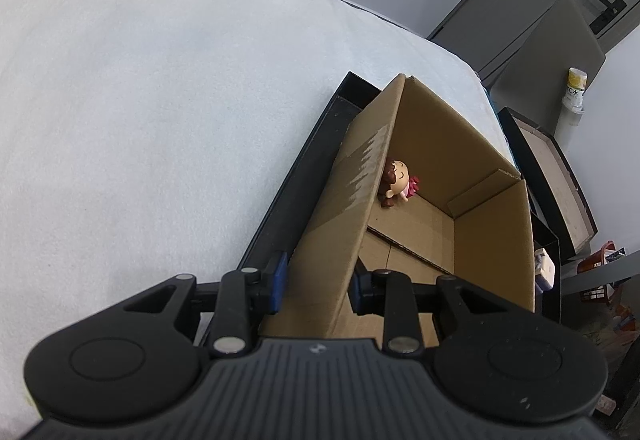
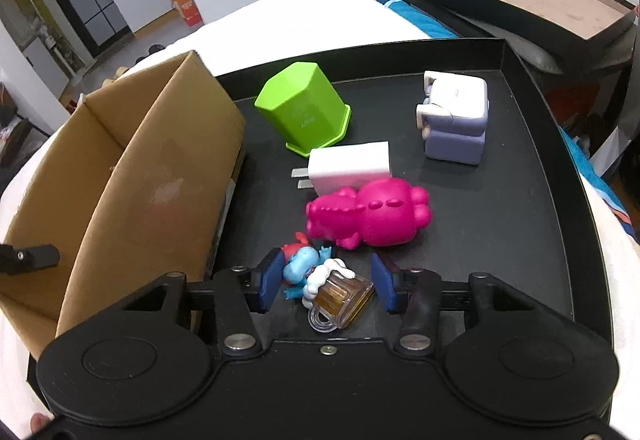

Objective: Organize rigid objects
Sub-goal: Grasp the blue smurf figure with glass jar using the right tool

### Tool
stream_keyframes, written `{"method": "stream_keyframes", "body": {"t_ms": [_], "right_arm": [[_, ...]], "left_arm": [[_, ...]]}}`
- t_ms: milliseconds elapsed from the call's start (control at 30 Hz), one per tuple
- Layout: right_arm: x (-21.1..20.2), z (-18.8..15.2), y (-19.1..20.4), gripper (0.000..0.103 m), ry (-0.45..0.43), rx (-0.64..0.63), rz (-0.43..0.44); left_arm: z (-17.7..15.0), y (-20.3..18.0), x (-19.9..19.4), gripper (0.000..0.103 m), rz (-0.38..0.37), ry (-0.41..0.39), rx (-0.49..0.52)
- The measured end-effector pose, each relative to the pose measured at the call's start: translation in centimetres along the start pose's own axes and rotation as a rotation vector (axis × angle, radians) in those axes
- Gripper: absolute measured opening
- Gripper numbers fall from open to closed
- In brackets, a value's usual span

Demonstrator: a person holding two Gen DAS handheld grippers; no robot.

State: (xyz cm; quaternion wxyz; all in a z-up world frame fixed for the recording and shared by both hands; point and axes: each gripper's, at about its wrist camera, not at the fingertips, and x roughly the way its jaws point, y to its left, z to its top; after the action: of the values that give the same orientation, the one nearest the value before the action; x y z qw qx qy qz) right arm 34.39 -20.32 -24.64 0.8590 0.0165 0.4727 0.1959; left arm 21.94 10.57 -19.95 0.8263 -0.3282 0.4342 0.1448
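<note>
Doll [image 1: 396, 182] in box [image 2: 160, 176] (on tray [image 2: 560, 200]), toys [image 2: 368, 214] right.

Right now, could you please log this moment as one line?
left gripper: straddling cardboard box wall | right gripper: open around blue figurine | tray: four items remain

A brown cardboard box [image 2: 152, 160] is seen on a black tray [image 2: 520, 200]. On the tray, a lime-green container [image 2: 304, 106], a white plug adapter [image 2: 350, 164], a lavender-and-white block [image 2: 456, 116] and a magenta figure [image 2: 372, 212] are shown. A blue figurine with a red top [image 2: 300, 266] is paired with an amber mug [image 2: 340, 298]. Blue pads are carried by black fingers [image 2: 268, 280]. A doll with brown hair and a pink dress [image 1: 396, 182] is seen inside the box. The bed [image 1: 140, 100] is covered in white.
</note>
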Motion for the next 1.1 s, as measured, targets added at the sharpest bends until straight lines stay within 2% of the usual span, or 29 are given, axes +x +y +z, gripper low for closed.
{"method": "stream_keyframes", "body": {"t_ms": [133,200,433,1100], "right_arm": [[-0.5,-0.4,-0.2,0.046,0.014,0.02,0.004],[-0.9,-0.6,-0.4,0.033,0.021,0.038,0.016],[-1.3,-0.8,-0.1,0.033,0.05,0.045,-0.004],[-5.4,0.3,0.8,0.033,0.023,0.018,-0.043]], "left_arm": [[0.1,0.0,-0.2,0.03,-0.004,-0.002,0.003],[0.0,0.0,-0.3,0.03,-0.006,-0.002,0.003],[0.1,0.3,-0.3,0.03,-0.02,0.006,0.003],[0.4,0.6,-0.3,0.03,-0.049,0.009,0.004]]}}
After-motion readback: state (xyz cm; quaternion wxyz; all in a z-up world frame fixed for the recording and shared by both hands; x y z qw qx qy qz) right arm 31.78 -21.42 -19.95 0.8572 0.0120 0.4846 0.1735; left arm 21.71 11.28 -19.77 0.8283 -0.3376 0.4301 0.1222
